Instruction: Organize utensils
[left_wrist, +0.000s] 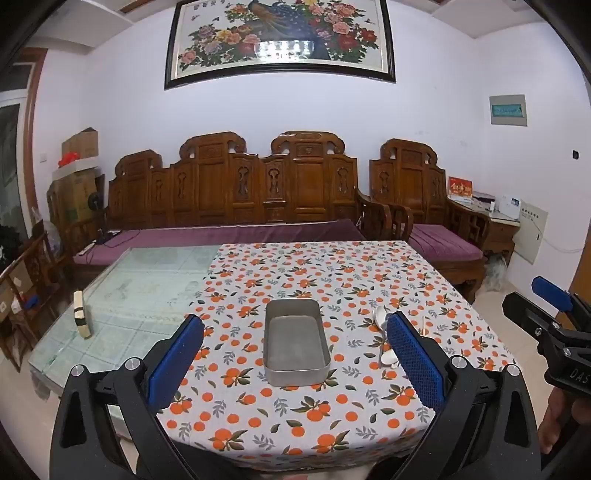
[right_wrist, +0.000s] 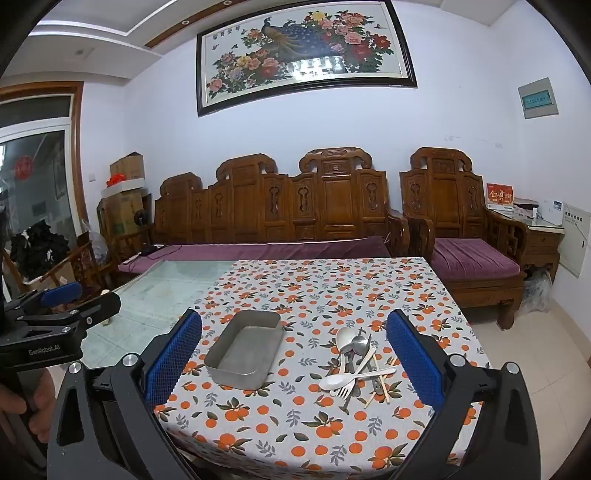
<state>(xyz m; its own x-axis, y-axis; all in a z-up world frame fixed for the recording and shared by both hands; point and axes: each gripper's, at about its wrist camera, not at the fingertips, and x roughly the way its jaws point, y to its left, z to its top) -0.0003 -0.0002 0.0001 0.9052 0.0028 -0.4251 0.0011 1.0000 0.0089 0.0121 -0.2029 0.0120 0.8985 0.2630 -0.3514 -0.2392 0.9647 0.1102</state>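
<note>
Left wrist view: the left gripper (left_wrist: 295, 354) hangs over the near edge of the tabletop (left_wrist: 147, 288) with its blue pads spread wide and nothing between them; a metal tray (left_wrist: 295, 343), rectangular and empty, lies on the orange-print tablecloth (left_wrist: 314, 273) directly ahead, framed between the two fingers; just right of the tray, a heap of utensils (left_wrist: 382, 325) is mostly hidden behind the gripper's right finger, only a white spoon bowl and a thin wooden stick showing; left of the tray the cloth ends and bare glass begins, and a small cream block (left_wrist: 82, 314) stands upright there, well apart from the tray; the right gripper (left_wrist: 554, 295) enters at the far right edge, off the tabletop's side, with one blue pad visible.

The right wrist view shows the right gripper (right_wrist: 293, 354) likewise released, jaws wide and holding nothing; the tray (right_wrist: 243, 349) sits toward its left finger, turned at an angle; right of the tray, near but apart from it, the utensils (right_wrist: 356, 363) lie in a crossed pile on the cloth: metal spoons (right_wrist: 360, 345), a white plastic spoon (right_wrist: 338, 382), a fork (right_wrist: 343, 391) and wooden chopsticks (right_wrist: 380, 386); none is in the tray; the left gripper (right_wrist: 62, 291) appears left of the tray, above the glass, a hand (right_wrist: 27, 404) gripping its handle.
</note>
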